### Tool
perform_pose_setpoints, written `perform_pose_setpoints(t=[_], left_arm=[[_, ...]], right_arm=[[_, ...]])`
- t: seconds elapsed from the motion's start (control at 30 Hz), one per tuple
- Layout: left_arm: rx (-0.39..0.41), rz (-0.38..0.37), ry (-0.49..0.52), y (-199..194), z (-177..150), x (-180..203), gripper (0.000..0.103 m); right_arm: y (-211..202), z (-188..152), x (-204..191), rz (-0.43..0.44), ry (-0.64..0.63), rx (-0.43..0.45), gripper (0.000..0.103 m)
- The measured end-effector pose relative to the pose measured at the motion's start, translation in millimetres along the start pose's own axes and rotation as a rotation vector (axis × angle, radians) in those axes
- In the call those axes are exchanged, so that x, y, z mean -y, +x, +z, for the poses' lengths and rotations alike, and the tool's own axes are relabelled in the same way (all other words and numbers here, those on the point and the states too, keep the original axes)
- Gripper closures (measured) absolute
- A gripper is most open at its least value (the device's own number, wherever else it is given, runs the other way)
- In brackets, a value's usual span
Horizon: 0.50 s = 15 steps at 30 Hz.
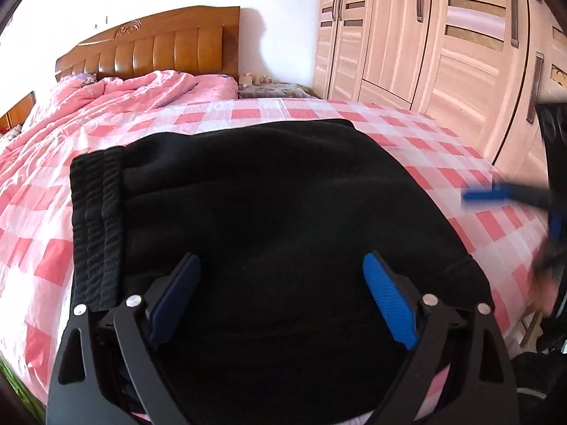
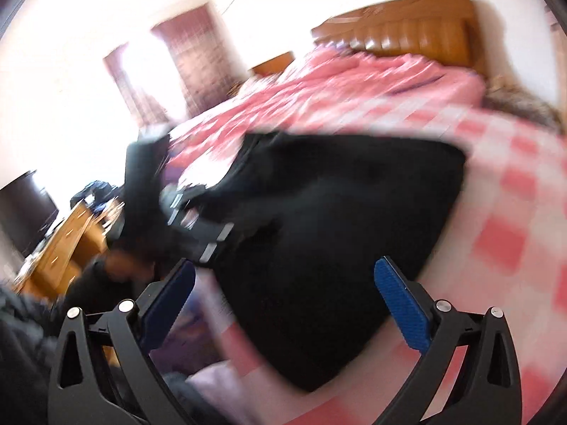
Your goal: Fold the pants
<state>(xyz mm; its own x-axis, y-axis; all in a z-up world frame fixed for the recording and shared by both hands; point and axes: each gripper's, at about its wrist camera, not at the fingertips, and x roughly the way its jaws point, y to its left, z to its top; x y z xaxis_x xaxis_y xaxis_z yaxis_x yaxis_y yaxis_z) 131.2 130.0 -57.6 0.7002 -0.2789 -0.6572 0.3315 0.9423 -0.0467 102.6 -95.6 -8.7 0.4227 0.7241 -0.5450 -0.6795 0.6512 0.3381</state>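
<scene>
- Black fleece pants (image 1: 269,205), folded into a compact block, lie flat on the pink-and-white checked bedsheet (image 1: 443,163), near the foot-end edge of the bed.
- Ribbed black waistband (image 1: 95,226) sits on the left side of the block in the left wrist view, stacked in layers, edges roughly aligned.
- Left gripper (image 1: 281,297), black frame with blue textured pads, hovers over the near part of the pants; jaws spread wide apart, nothing between them. Contact with the fabric: cannot tell.
- Right gripper (image 2: 285,304), same black-and-blue build, jaws also wide apart and empty; it hangs over the near corner of the pants. Right wrist view is heavily motion-blurred.
- In the left wrist view the right gripper shows at the right edge as a blurred blue finger (image 1: 485,194) above the sheet, clear of the pants.
- In the right wrist view the left gripper shows as a blurred black shape (image 2: 198,226) over the far-left part of the pants, with a blurred hand (image 2: 124,258) beside it.
- Crumpled pink quilt (image 1: 106,99) bunched at the head end, against a brown wooden headboard (image 1: 152,46).
- Light wood wardrobe with slatted doors (image 1: 443,35) stands to the right of the bed.
- Wooden desk with clutter (image 2: 67,241) at far left in the right wrist view, too blurred to detail.
</scene>
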Motion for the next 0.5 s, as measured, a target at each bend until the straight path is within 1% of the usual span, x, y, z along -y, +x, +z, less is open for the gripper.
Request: perform_pose_setpoints(t=[0.07, 0.1, 0.13, 0.17, 0.23, 0.27, 0.3, 0.33, 0.37, 0.43, 0.5], left_arm=[[-0.003, 0.001, 0.008, 3.6, 2.7, 1.1, 0.007], [-0.004, -0.001, 0.008, 4.2, 3.3, 1.2, 0.007], [-0.004, -0.002, 0.009, 4.1, 3.3, 1.3, 0.007], [0.000, -0.001, 0.010, 3.6, 2.3, 1.4, 0.007], [0.014, -0.001, 0.015, 2.5, 0.0, 1.1, 0.007], [0.019, 0.000, 0.016, 2.4, -0.7, 1.4, 0.007], [0.021, 0.000, 0.017, 2.2, -1.2, 1.9, 0.007], [0.021, -0.001, 0.017, 2.3, -1.2, 1.9, 0.007], [0.020, -0.002, 0.018, 2.3, -0.8, 1.6, 0.007], [0.019, -0.006, 0.019, 2.0, -1.3, 1.1, 0.007], [0.026, -0.009, 0.023, 1.3, -3.4, 0.4, 0.007]], right_arm=[[3.6, 28.0, 17.4, -0.106, 0.014, 0.013, 0.004], [10.5, 42.5, 26.8, -0.138, 0.024, 0.007, 0.004], [20.2, 57.6, 37.2, -0.128, 0.043, 0.002, 0.004], [26.5, 66.4, 43.5, -0.098, 0.063, 0.004, 0.004], [47.8, 85.7, 60.0, 0.030, 0.139, 0.000, 0.004], [61.1, 93.7, 67.4, 0.084, 0.174, -0.016, 0.004], [81.0, 101.8, 77.1, 0.110, 0.210, -0.051, 0.004], [96.5, 105.9, 83.7, 0.091, 0.227, -0.090, 0.004], [115.1, 109.2, 93.6, 0.024, 0.244, -0.141, 0.004], [134.4, 117.1, 108.3, -0.086, 0.230, -0.182, 0.005], [131.7, 120.5, 112.8, -0.072, 0.261, -0.147, 0.004]])
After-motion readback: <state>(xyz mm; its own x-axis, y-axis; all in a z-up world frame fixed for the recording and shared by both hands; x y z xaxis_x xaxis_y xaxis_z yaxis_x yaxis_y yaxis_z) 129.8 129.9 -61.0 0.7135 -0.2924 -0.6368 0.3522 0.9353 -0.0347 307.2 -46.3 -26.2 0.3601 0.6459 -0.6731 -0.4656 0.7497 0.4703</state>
